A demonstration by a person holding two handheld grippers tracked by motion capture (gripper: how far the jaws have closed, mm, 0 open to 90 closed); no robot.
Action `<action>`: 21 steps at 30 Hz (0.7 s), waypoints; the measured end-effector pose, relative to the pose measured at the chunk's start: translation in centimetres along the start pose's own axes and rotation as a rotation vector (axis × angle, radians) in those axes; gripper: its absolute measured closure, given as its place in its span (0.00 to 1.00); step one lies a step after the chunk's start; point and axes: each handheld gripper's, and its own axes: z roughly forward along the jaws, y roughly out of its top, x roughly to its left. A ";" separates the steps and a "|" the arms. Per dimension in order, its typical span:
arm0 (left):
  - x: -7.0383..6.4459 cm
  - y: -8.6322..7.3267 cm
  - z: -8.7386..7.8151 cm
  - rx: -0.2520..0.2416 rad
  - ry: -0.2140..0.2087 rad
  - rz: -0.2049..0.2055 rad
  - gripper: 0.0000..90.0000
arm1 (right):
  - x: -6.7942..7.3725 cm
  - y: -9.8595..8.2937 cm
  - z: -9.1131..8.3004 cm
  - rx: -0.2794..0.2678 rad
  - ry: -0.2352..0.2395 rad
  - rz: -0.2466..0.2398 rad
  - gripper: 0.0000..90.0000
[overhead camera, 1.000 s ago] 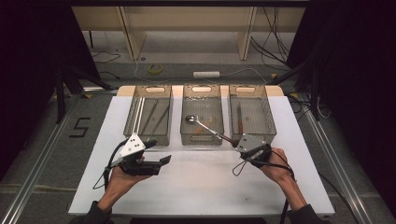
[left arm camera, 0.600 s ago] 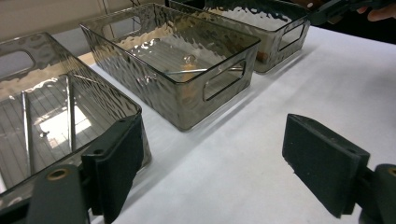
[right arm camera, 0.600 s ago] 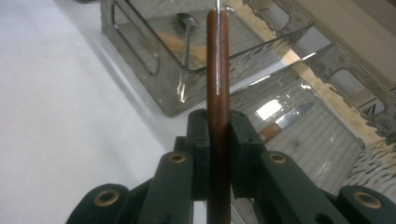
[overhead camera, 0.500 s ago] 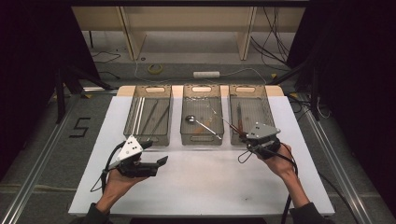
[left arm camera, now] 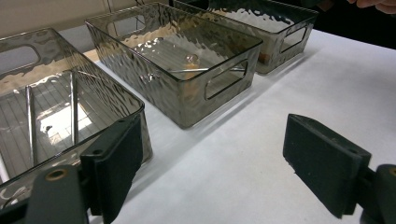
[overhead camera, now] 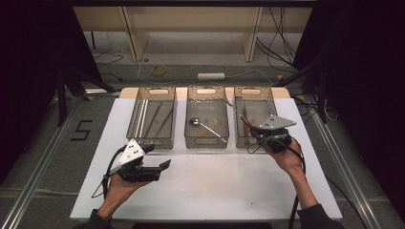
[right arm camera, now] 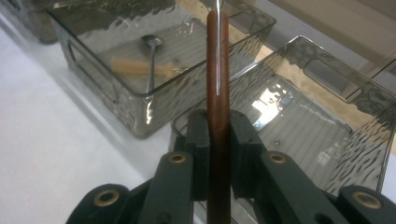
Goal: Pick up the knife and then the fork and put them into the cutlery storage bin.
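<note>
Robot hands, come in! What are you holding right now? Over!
Right gripper shut on brown-handled utensil, above right bin. Left gripper open, empty, low over table. Nothing in the way.

From where I stand, the wooden-handled utensil (right arm camera: pixel 218 70) clamped in the right gripper (right arm camera: pixel 218 140) runs off the top edge of the right gripper view, so its working end can't be made out there, and in the high view it is too thin to identify. The thin rods in the left bin (left arm camera: pixel 70 121) are blurred by the rippled wall. The left gripper (left arm camera: pixel 212 154) is cut off by the bottom edge.
</note>
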 end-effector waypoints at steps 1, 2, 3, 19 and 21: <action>0.0 0.0 0.0 0.000 0.000 -0.001 0.22 | -0.2 0.0 0.1 0.000 -0.003 0.009 0.90; 0.0 0.0 0.0 0.001 -0.001 -0.002 0.22 | -0.4 0.0 0.3 0.003 -0.008 0.016 0.90; 0.1 0.0 0.0 0.004 -0.001 -0.001 0.22 | -0.7 0.0 0.4 0.000 -0.010 0.023 0.90; 0.0 0.0 0.2 0.010 -0.003 -0.004 0.21 | -3.7 -0.3 1.6 0.022 -0.087 0.154 0.90; 0.0 0.0 0.2 0.012 -0.003 -0.003 0.21 | -3.8 -0.4 1.9 0.032 -0.093 0.166 0.90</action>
